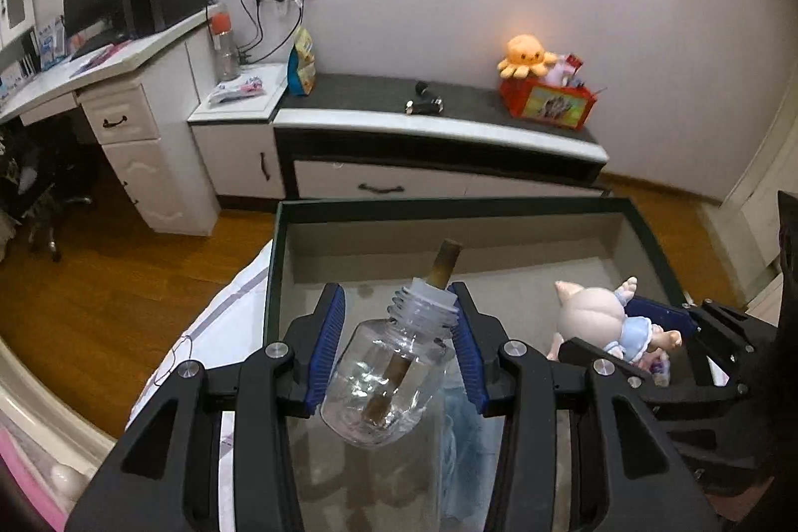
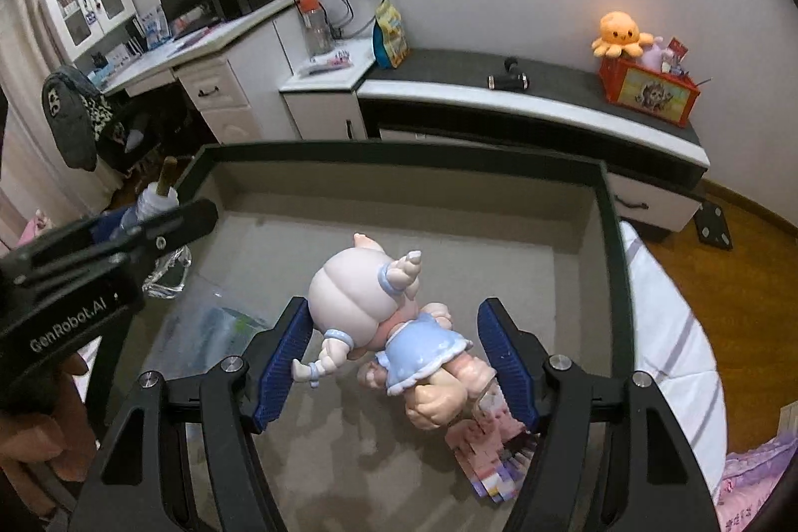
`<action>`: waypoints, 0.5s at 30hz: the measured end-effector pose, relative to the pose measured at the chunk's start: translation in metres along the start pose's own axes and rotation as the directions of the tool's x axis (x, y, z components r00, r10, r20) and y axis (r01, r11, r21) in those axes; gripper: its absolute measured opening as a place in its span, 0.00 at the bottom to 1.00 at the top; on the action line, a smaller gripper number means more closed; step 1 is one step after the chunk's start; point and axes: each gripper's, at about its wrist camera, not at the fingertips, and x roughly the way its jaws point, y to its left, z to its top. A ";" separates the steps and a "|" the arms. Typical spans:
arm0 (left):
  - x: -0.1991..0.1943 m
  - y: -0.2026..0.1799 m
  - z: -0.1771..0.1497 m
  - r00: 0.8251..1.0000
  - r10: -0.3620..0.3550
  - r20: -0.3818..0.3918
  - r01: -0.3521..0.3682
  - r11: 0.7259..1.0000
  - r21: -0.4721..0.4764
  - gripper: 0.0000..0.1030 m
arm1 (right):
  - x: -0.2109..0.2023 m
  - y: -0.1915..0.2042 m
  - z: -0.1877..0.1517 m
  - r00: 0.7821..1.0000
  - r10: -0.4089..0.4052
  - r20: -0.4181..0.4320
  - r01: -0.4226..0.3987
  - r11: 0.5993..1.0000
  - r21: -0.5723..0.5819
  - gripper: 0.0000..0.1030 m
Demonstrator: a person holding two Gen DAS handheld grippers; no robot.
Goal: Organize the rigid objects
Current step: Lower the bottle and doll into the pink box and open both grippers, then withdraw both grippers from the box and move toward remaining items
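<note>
My left gripper (image 1: pixel 399 327) is shut on a clear plastic bottle (image 1: pixel 384 377) with a brown wick stick through its neck, held above the dark-rimmed grey storage box (image 1: pixel 449 205). The bottle also shows in the right wrist view (image 2: pixel 164 233). My right gripper (image 2: pixel 394 357) is open, its blue pads on either side of a doll (image 2: pixel 379 317) with a pale head and blue dress that lies inside the box (image 2: pixel 399 150). The doll also shows in the left wrist view (image 1: pixel 603 317). A pink and purple packet (image 2: pixel 491 457) lies under the doll's feet.
A clear plastic bag (image 2: pixel 209 327) lies on the box floor at the left. The box stands on a bed with a white striped sheet (image 2: pixel 663 332). Beyond are a low cabinet (image 1: pixel 439 128) with an orange octopus plush (image 1: pixel 523 56) and red box, a desk with monitor, wooden floor.
</note>
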 end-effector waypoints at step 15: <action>-0.056 0.000 -0.023 0.994 0.052 0.093 -0.050 0.998 -0.024 1.00 | -0.033 0.001 -0.009 0.997 -0.054 0.049 0.052 0.998 0.047 1.00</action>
